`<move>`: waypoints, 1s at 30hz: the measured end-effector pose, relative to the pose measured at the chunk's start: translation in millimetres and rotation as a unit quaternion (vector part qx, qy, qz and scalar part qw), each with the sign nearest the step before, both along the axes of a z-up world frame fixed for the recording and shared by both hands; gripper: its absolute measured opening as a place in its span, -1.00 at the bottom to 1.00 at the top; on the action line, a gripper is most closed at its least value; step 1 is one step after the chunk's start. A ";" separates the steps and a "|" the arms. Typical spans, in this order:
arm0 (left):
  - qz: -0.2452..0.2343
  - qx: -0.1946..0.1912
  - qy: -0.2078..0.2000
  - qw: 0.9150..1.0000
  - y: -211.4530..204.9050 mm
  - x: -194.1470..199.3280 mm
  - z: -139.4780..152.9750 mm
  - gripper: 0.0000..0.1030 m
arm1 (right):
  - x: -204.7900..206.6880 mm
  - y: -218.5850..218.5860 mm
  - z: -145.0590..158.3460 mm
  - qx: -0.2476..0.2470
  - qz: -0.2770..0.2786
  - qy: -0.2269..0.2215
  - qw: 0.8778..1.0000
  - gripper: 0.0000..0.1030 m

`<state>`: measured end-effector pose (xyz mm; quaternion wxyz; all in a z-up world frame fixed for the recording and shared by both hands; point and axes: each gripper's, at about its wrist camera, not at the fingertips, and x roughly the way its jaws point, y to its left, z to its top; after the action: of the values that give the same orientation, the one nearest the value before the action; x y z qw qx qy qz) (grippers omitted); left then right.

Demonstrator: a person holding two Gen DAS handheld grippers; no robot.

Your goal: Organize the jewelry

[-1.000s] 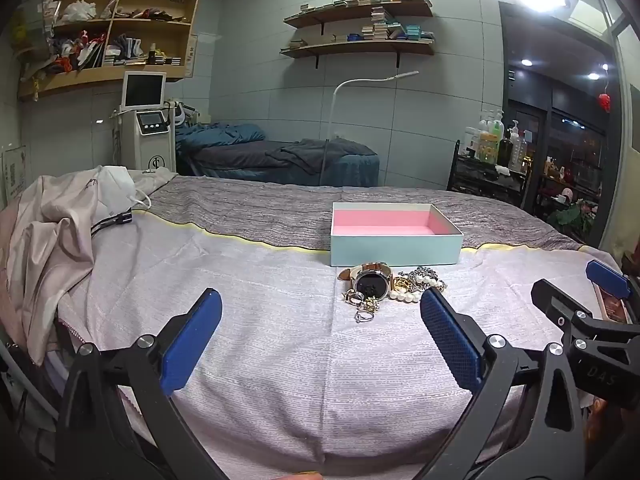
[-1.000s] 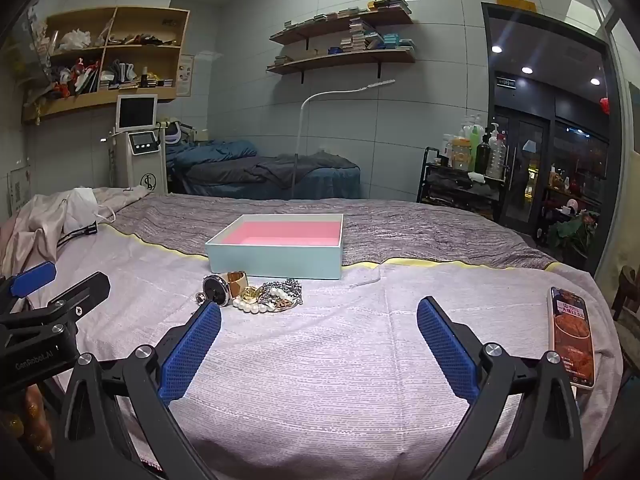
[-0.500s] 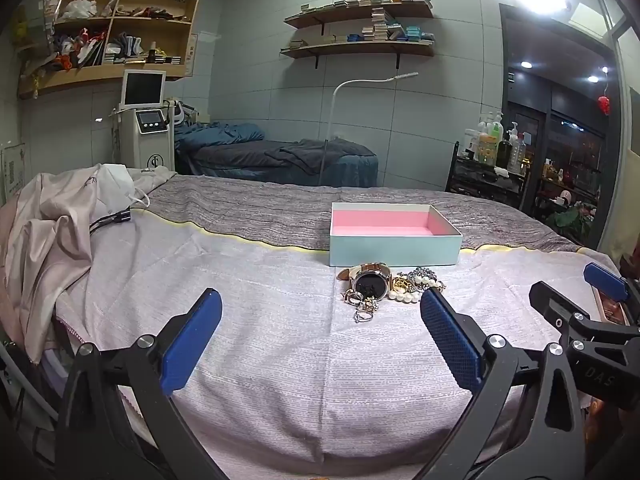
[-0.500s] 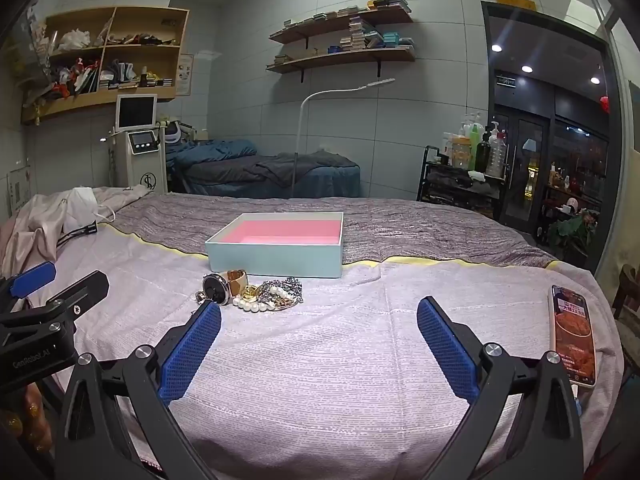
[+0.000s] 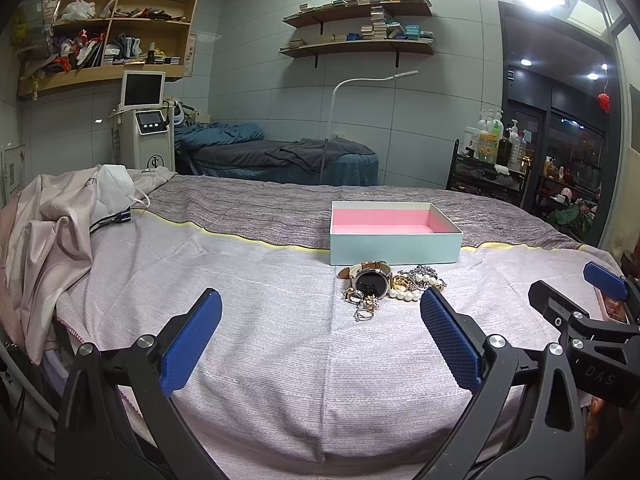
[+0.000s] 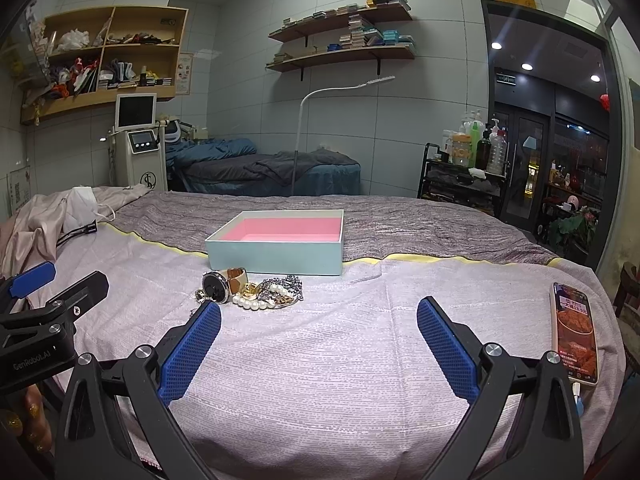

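While nothing yet sits in the pink-lined box, jewelry pile lies on the bedspread just in front of it. Left gripper and right gripper both spread wide, empty, short of the pile. Likely light, slippery, tangle-prone: pearl strand limp, rings tiny. Wristwatch judged easiest first; pinch across case or strap. Phone well apart, right.
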<state>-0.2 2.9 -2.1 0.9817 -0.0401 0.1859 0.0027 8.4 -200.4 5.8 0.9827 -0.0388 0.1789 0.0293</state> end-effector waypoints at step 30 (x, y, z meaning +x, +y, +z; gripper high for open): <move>0.000 0.003 0.003 1.000 -2.4 2.1 1.3 0.91 | 5.6 1.6 -8.1 0.002 0.002 0.005 1.000 0.88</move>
<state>1.9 0.6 -0.8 0.9812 -0.0375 0.1893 0.0030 14.0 -198.8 -2.3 0.9818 -0.0369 0.1837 0.0316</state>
